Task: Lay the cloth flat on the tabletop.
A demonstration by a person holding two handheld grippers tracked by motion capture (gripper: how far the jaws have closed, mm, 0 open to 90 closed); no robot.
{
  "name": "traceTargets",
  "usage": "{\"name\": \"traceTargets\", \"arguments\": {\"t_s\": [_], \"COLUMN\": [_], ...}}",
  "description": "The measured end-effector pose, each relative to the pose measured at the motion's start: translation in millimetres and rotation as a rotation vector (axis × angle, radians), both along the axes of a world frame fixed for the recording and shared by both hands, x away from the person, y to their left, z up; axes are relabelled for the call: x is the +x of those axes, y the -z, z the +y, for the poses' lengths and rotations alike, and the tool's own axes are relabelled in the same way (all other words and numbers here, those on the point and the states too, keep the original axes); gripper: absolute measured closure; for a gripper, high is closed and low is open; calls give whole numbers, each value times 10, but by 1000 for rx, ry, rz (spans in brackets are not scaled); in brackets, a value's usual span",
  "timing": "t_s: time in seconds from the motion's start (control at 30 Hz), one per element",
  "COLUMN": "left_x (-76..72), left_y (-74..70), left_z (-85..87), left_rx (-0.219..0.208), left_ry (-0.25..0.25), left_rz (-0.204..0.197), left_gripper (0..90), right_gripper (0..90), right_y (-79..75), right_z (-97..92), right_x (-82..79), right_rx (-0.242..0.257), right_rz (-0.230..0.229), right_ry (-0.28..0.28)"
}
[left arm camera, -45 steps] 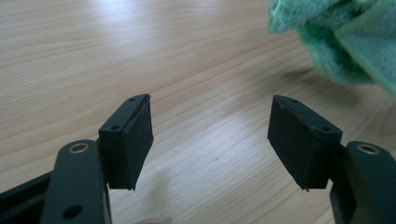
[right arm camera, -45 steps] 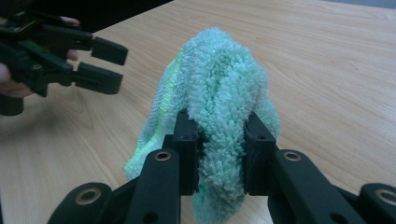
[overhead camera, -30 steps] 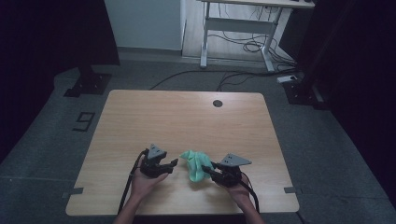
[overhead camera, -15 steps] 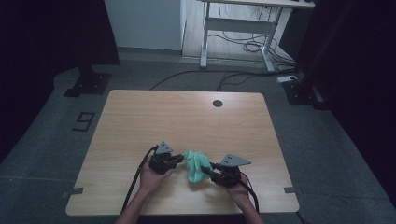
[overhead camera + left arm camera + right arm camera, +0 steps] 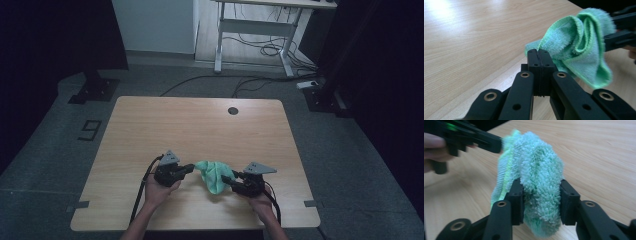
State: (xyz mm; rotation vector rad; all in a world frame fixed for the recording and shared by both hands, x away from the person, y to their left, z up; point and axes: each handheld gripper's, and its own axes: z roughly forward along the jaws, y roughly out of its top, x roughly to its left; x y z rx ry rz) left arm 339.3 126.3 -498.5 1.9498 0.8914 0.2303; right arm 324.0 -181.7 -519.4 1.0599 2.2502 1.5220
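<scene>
Left gripper [image 5: 192, 168] has slid in and just closed on the green microfibre cloth's [image 5: 214, 175] nine o'clock edge; right gripper [image 5: 227, 180], just loosening, half-open around its bunched five o'clock end near the table's [image 5: 200, 120] front edge; pull apart gently

A fluffy green terry cloth [image 5: 537, 182] between my matt black plastic claws [image 5: 540, 202], on a smooth pale wood-grain worktop [image 5: 200, 125]

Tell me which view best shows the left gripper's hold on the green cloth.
Left gripper view: the left gripper has its jaws shut together on an edge of the green microfibre cloth. The high view shows the cloth bunched between both grippers, small. The right gripper view shows the left gripper blurred at the cloth's far edge.
</scene>
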Motion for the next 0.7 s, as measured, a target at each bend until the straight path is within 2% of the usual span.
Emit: {"name": "traceTargets", "arguments": {"t_s": [0.03, 0.17, 0.27, 0.3, 0.43, 0.53, 0.6, 0.63, 0.7], "left_x": [-23, -54, -65, -70, -77, -83, -82, -80, -81], "left_y": [-5, -5, -6, -5, -3, -4, -4, -3, 0], "left_z": [5, 22, 37, 40, 34, 23, 23, 22, 16], "left_rx": [6, 0, -6, -6, -4, 4, 2, -3, -5], "left_ry": [1, 2, -3, -5, -5, 3, 3, 2, 3], "left_rz": [-4, -7, -7, -6, -7, -9, -9, -8, -7], "left_gripper": [899, 899, 899, 899, 899, 899, 899, 899, 899], "right_gripper": [555, 516, 475, 463, 455, 447, 449, 455, 460], "right_y": [13, 14, -20, -57, -137, -295, -330, -368, -367], "right_z": [-31, -93, -150, -181, -187, -85, -45, 57, 99], "right_x": [12, 14, -23, -57, -77, -15, 23, 131, 180], "right_rx": [-33, -39, -68, -65, -52, -61, -60, -87, -102], "right_rz": [-2, 6, -15, -38, -61, -90, -88, -73, -64], "right_ry": [40, 77, 117, 133, 138, 135, 129, 107, 101]}}
